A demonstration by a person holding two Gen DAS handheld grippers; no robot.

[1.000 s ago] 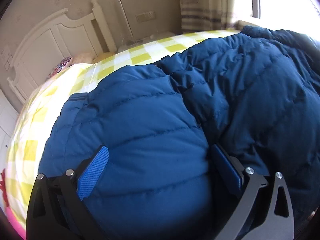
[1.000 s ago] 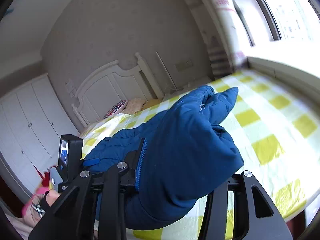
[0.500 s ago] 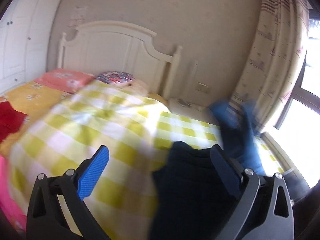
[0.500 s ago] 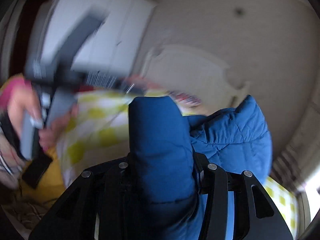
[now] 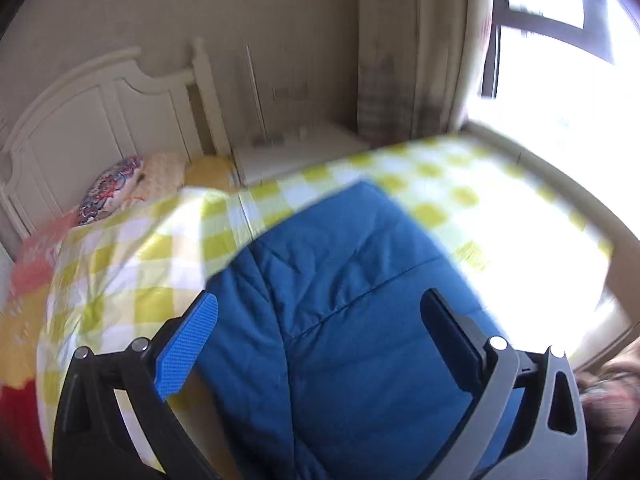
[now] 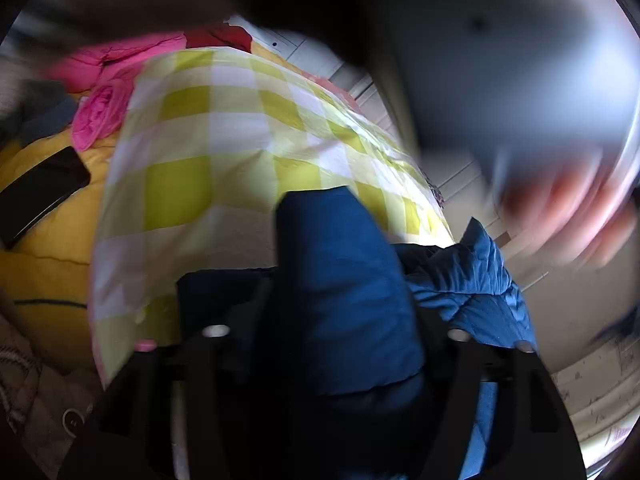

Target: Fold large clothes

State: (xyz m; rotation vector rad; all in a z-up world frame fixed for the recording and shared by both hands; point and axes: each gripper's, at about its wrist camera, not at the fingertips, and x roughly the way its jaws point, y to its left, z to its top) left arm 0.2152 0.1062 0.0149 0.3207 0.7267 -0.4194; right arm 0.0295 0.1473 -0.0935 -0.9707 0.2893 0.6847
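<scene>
Jaws wide on the left gripper [image 5: 316, 336], right gripper [image 6: 340, 332] clamped on the blue down jacket [image 5: 352, 300], folding barely begun.

the left wrist view looks down close over the blue jacket [image 5: 352, 320] toward the headboard [image 5: 100, 120]; the right wrist view, closer, faces the bed's other side. both share the checked bedspread [image 5: 132, 264].
</scene>
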